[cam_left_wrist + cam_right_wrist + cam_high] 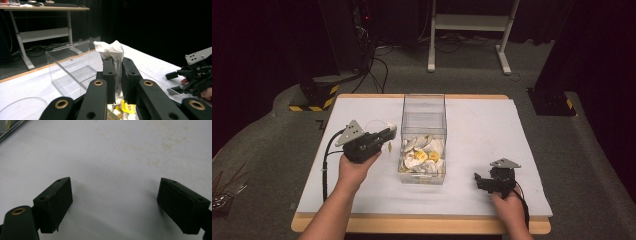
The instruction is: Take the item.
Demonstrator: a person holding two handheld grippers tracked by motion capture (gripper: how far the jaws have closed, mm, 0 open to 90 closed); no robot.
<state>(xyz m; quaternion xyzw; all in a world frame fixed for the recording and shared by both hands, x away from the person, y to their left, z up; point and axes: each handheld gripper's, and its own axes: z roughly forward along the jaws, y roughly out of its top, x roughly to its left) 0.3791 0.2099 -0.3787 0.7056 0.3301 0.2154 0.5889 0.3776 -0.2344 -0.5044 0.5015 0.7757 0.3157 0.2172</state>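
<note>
My left gripper [388, 134] hovers just left of the clear plastic box [424, 107] and is shut on a white sachet [392, 129] whose small yellow tag [389, 146] hangs below. In the left gripper view the crumpled white sachet [111, 51] sticks up between the closed jaws of that gripper [117, 62], with the box [70, 67] beyond it. Several white sachets with yellow tags [423, 156] lie in the box's near half. My right gripper [481, 181] rests low on the table to the box's right, open, and the right gripper view has the empty gripper [115, 202] over bare white cover.
The white table cover [482, 125] spreads around the box. A clear round dish [374, 124] lies left of the box, under my left gripper. The right gripper [176, 81] appears at the far right of the left gripper view. A desk frame [472, 22] stands beyond the table.
</note>
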